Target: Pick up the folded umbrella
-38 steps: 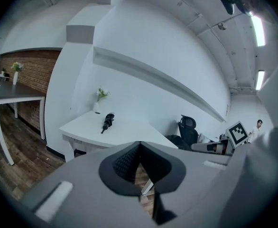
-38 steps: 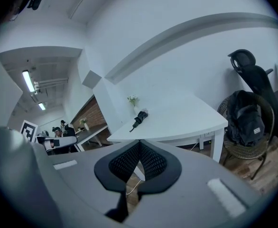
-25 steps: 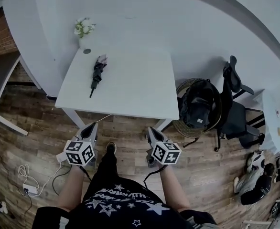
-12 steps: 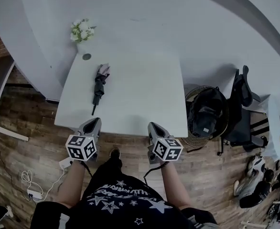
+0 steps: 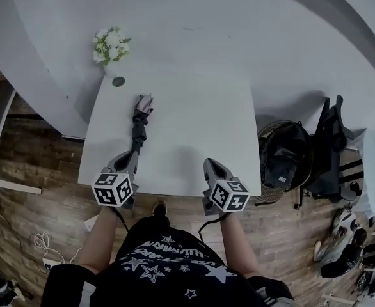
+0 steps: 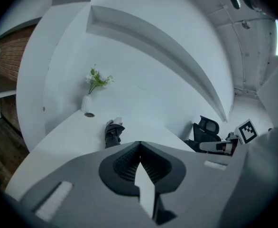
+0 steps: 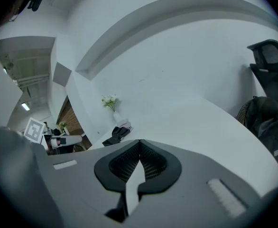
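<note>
counter (image 5: 194, 126): a white rectangular top set against the pale wall. It is taken as the landmark for every place below.

folded umbrella (image 5: 139, 123): dark, and laid flat on the counter's left part, close to its left edge. Its long axis runs from the counter's far side towards the near edge. The bunched, paler end is turned to the far side and the thin end to the near edge. It is also seen in the left gripper view (image 6: 113, 133), straight ahead just above the jaw tips. In the right gripper view (image 7: 117, 134) it is seen off to the left.

left gripper (image 5: 131, 157): held at the counter's near edge, on the left part, with its jaws clenched and nothing between them. Its tips are pointed almost along the umbrella's axis, and the thin end is just beyond them. Contact cannot be told. This hand is judged the nearer, and the jaws would have to be released before a grasp.

right gripper (image 5: 212, 165): held at the counter's near edge, about the middle and well apart from the umbrella. Its jaws are likewise clenched on nothing.

vase of flowers (image 5: 111, 43): placed at the counter's far left corner, beyond the umbrella's bunched end.

round disc (image 5: 118, 81): laid on the counter just in front of the vase, clear of the umbrella.
</note>
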